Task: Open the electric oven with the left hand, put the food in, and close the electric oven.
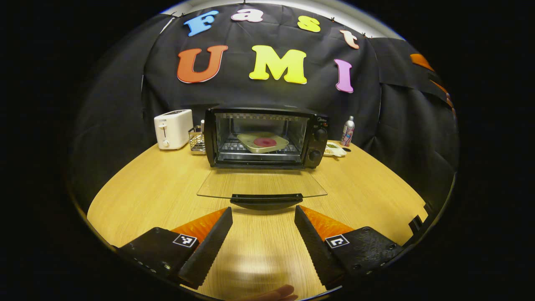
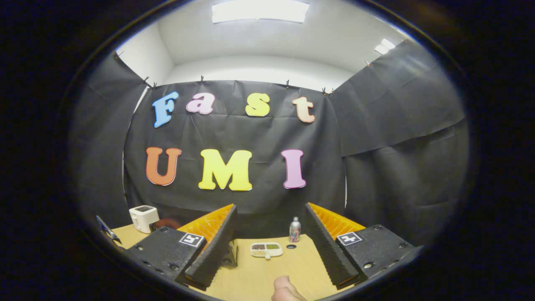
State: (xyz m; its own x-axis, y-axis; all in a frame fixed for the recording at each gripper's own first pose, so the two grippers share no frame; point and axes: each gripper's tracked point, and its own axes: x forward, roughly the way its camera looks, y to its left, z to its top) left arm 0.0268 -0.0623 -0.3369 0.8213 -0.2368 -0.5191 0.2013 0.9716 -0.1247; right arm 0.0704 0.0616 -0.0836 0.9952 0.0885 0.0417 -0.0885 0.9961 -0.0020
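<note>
With the oven (image 1: pixel 265 137) standing at 12 o'clock from the left gripper (image 1: pixel 263 219), its glass door (image 1: pixel 261 184) lies flat on the table (image 1: pixel 138 196), the handle (image 1: pixel 266 200) running crosswise just ahead of the released, empty jaws, and the food (image 1: pixel 263 142) sits on the rack inside. The right gripper (image 2: pixel 271 228), released and holding nothing, looks higher, toward a small dish (image 2: pixel 266 249) and bottle (image 2: pixel 295 230) at 12 o'clock, so I judge the left better placed to close the door.
</note>
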